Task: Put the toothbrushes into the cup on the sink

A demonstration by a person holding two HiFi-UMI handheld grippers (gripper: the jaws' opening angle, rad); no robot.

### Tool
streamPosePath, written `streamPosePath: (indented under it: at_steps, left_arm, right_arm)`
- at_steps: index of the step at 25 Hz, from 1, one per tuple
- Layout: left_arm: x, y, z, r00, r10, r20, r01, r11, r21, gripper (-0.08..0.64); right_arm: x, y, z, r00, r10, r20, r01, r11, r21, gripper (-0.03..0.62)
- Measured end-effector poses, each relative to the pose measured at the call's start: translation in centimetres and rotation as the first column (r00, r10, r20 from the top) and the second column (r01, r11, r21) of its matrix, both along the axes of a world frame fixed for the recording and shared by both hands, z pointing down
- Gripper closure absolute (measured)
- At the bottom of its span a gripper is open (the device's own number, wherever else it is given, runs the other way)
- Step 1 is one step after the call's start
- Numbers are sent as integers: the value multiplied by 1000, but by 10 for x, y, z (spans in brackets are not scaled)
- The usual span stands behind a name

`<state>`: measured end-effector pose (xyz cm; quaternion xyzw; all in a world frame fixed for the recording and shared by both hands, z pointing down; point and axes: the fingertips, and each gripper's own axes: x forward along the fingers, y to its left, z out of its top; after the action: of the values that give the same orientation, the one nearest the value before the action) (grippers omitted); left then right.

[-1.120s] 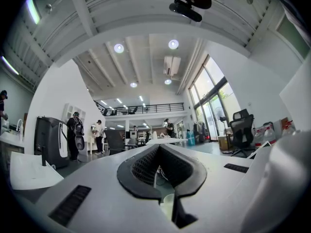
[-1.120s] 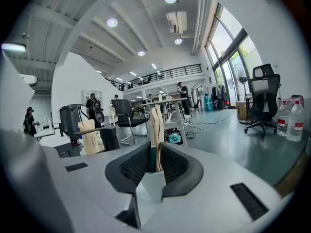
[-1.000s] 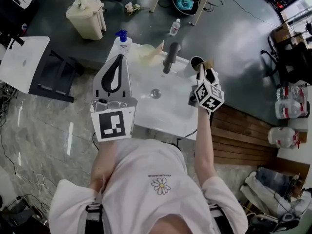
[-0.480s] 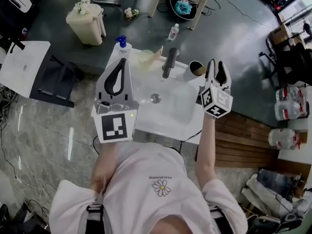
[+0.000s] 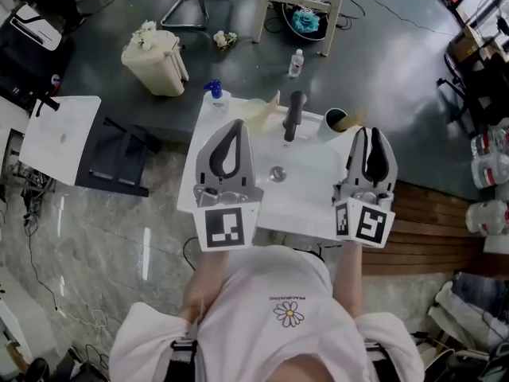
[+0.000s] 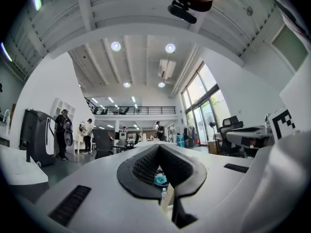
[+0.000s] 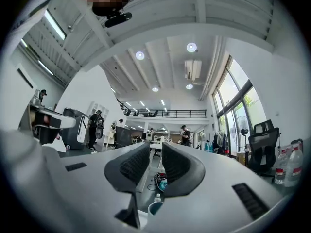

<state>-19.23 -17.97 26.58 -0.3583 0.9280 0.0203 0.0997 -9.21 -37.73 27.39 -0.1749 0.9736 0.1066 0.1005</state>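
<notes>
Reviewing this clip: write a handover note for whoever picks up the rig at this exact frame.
Left gripper: shut, empty, held over the left half of the sink.
Right gripper: jaws slightly apart, empty, over the sink's right edge, short of the cup.
The cup stands at the sink's back right, beside the faucet; tan handles stick out of it, apparently the toothbrushes.
Done: seemingly everything.
Left: no loose toothbrush shows on the sink; confirm that, then stop.

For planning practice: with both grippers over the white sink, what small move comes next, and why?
Probably open the left gripper and ease it toward the pale stick beside the black tap, perhaps a toothbrush; the right gripper is empty too, and the white cup holds something tan.
</notes>
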Motion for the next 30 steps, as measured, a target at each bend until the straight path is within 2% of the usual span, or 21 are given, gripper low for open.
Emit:
streamPosePath:
  at_steps: [4,9,13,30]
  left_arm:
    - [6,-8,3,1000,28,-4,-28,1000,11,543]
    - [13,-16,16,999,51,-16,-51,999,-17,543]
    - [15,-17,19,998,54,-18,-54,998,-33,543]
    - [11,-15,17,999,48,-15,-48,998,-36,543]
  right_arm:
    - [12,21,4,999,27,-25,-27,999,26,571]
    - [15,40,33,997,-13,-82,9,998,-59,580]
    - [11,49,42,992,-41,-119,31,996,-83,580]
    - [10,47,36,995,-34,-98,26,996,-84,580]
